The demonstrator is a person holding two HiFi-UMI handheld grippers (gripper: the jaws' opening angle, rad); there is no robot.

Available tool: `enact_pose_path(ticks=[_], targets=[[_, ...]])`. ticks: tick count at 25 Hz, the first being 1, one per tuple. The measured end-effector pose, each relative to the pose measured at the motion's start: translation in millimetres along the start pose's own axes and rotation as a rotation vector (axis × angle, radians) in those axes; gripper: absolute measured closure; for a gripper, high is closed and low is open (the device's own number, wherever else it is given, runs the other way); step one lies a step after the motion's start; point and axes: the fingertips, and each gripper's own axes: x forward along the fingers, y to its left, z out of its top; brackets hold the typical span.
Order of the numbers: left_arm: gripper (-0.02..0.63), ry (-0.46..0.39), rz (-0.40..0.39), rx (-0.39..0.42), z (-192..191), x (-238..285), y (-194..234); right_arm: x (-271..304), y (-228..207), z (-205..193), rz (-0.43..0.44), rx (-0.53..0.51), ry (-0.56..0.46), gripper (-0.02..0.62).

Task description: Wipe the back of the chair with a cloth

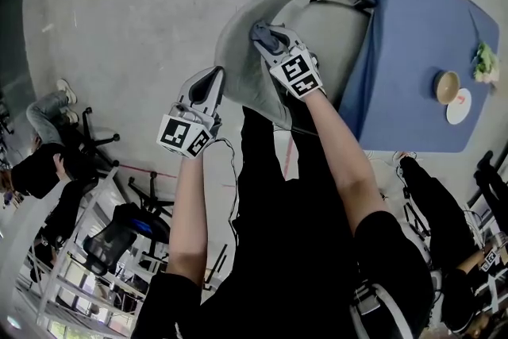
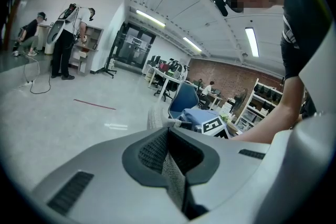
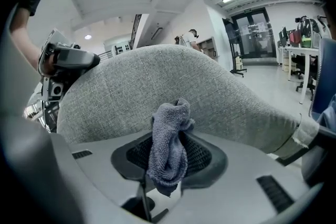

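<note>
The chair's grey fabric back curves up in front of me, beside a blue table. My right gripper is shut on a bunched blue-grey cloth, and the cloth's top touches the chair back. My left gripper sits at the back's left edge. In the left gripper view its jaws are closed on a thin strip of grey woven fabric, the chair back seen edge-on. The right gripper view shows the left gripper at that same edge.
A blue-covered table stands just right of the chair, with a bowl, a plate and a small plant on it. Black office chairs and shelving are at the left. People stand far off.
</note>
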Motion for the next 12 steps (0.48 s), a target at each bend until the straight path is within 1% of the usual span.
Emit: enact_pose_path(ticks=[7,10,12], targets=[[0.583,0.005,-0.005,0.008,1,-1,2,1,19,-8,0.034,-0.012,0.019,0.445],[0.583,-0.006,-0.005,-0.01,0,0,2,0,30,-14,0.074,-0.032,0.029,0.445],[0.582,-0.001,-0.008,-0.007,0,-2,2,-1,39,-20,0.11,-0.052,0.044,0.445]])
